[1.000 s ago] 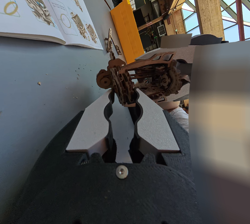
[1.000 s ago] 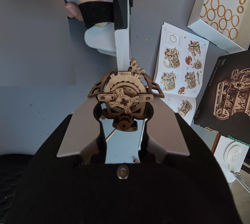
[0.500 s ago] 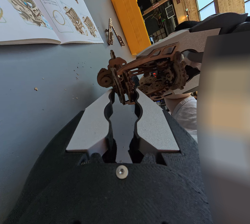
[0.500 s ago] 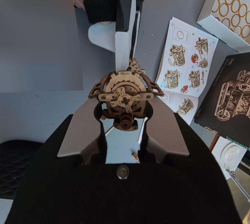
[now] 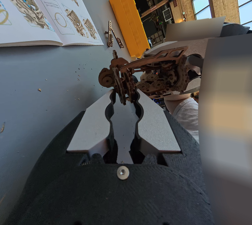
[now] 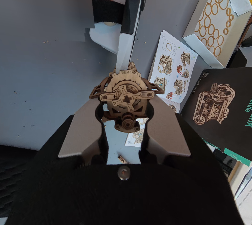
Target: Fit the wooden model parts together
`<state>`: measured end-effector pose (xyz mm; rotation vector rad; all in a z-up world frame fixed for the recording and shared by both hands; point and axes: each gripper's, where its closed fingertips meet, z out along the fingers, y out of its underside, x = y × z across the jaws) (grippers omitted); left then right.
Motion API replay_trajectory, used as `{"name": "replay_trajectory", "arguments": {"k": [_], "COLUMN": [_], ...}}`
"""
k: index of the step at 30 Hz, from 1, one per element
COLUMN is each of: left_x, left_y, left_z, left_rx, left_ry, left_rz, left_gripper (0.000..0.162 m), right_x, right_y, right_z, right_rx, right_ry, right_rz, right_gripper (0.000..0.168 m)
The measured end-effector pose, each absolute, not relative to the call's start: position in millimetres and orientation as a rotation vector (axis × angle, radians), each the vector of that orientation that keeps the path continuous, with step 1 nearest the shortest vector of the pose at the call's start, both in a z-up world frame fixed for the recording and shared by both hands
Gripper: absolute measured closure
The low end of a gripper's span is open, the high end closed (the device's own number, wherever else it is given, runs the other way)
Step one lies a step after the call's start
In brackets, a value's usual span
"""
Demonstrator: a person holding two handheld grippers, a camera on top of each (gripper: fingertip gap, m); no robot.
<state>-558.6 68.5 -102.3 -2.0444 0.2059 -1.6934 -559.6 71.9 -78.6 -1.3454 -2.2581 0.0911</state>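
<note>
Bridging both tongs above the grey desk [image 5: 40, 109], the wooden model [image 5: 150, 76] runs lengthwise from the left tongs [image 5: 124, 95], pinching its near gear end, to the right tongs [image 6: 126, 104], pinching its far winder end.

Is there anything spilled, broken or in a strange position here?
Small wood crumbs lie scattered on the grey table. One loose wooden piece lies under the right gripper. Nothing looks broken.

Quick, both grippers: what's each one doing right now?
Left gripper: shut on the gear end of the wooden model.
Right gripper: shut on the same model's other end.
</note>
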Motion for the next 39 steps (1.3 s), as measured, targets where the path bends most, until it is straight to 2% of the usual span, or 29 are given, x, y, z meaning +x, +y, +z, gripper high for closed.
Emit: {"name": "replay_trajectory", "arguments": {"k": [30, 39], "left_x": [-571, -571], "left_y": [62, 52], "left_z": [-125, -132], "left_rx": [-2.090, -2.146], "left_ry": [-0.014, -0.134], "left_rz": [-1.729, -1.656], "left_gripper": [0.138, 0.143], "right_x": [-566, -564], "right_y": [62, 56], "right_z": [-100, -102], "right_rx": [-1.301, -1.251], "right_ry": [-2.198, -2.197], "right_rz": [0.166, 0.334], "right_gripper": [0.108, 0.109]}}
